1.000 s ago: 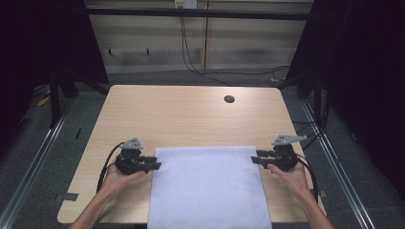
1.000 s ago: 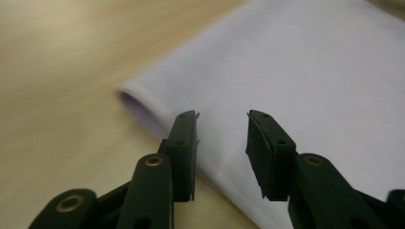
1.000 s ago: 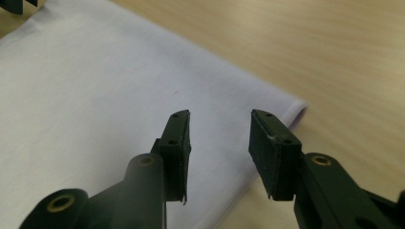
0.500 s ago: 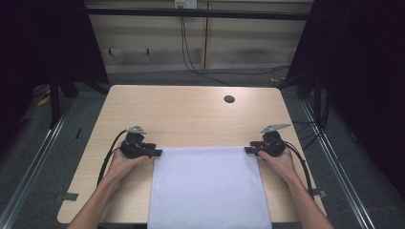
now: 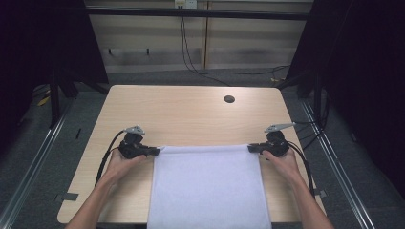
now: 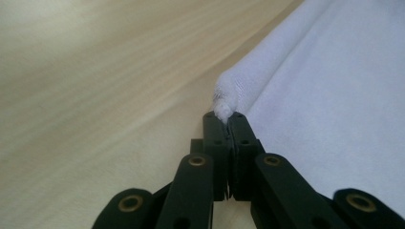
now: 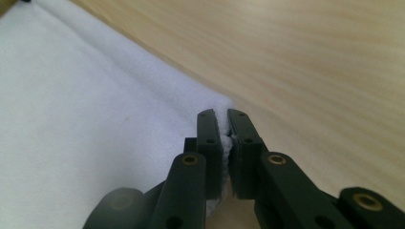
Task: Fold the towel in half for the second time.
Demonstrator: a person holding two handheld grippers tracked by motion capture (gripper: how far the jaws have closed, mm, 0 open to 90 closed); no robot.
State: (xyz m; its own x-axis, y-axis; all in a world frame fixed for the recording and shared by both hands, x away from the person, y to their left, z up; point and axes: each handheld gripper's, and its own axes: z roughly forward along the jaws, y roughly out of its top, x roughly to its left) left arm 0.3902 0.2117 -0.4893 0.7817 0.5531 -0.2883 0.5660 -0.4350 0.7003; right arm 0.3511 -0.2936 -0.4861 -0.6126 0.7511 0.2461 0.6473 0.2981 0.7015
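Here, white towel (image 5: pixel 208 186) taut and flat, far corners pinched in both grippers' jaws.

The table (image 5: pixel 191 114) is showing a light wood-grain top with a smooth, matt finish; fine parallel grain lines are running across it in both gripper views. The white cloth (image 5: pixel 207 186) is presenting a soft, matt, finely napped textile surface, and its pinched corner is looking fuzzy at the left gripper (image 6: pixel 228 116). The right gripper (image 7: pixel 223 114) is displaying the same build as the left: black, matt, plastic-looking jaw links with small brass-coloured metal rivets giving a dull shine. A grey plate on each gripper is appearing smooth in the high view.
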